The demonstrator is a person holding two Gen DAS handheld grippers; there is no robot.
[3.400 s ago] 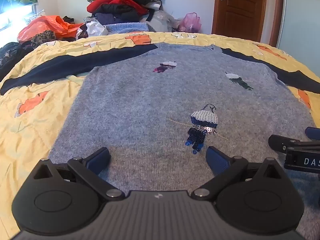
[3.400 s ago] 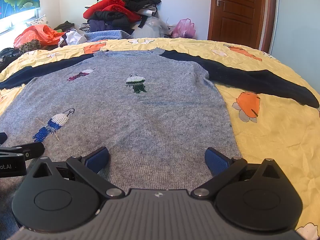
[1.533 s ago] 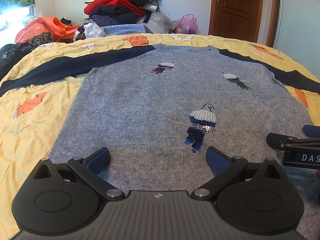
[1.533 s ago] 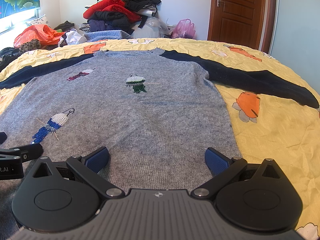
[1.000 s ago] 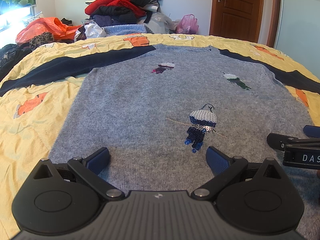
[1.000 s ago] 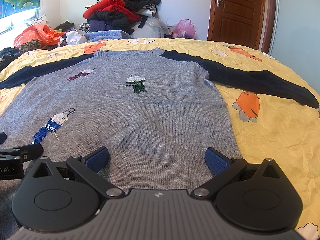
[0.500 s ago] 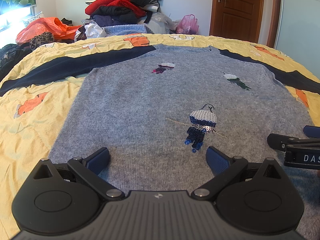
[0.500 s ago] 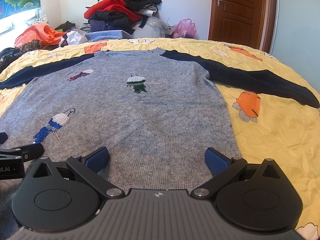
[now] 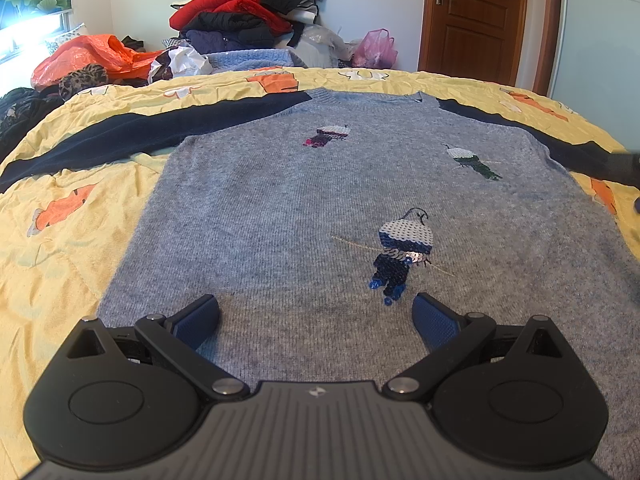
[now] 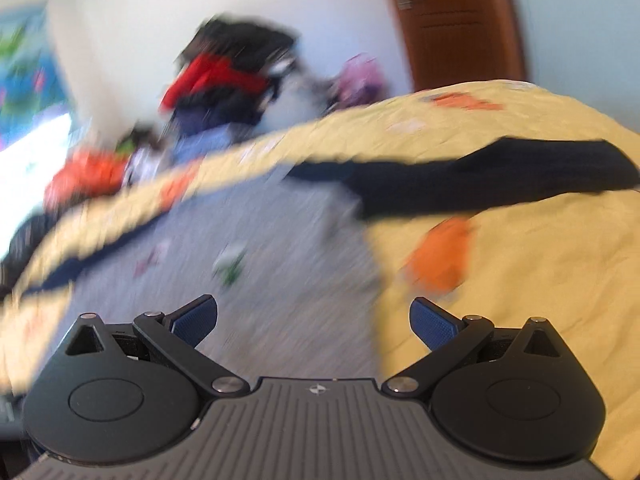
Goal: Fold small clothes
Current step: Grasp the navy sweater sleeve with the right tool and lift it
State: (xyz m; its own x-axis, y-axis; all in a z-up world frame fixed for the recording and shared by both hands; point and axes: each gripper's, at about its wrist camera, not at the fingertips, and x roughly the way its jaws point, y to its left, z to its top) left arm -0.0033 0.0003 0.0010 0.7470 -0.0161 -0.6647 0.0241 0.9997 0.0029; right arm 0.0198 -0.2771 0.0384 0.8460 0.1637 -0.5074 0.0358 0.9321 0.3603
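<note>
In the left wrist view we see the grey sweater [image 9: 280, 208] spread flat on the yellow bedspread [image 9: 48, 264], its hem at 6 o'clock and its collar at 12, with dark sleeves stretched toward 9 and 3. Our left gripper [image 9: 316, 316] sits over the hem, fingers wide apart and holding nothing. A clothes pile [image 9: 248, 12] rises at 12 o'clock beside a wooden door [image 9: 476, 20]

The right wrist view is badly blurred and tilted. Our right gripper [image 10: 314, 316] has its fingers spread apart and empty, over the sweater's edge, with the dark sleeve [image 10: 500, 176] at 2 o'clock
</note>
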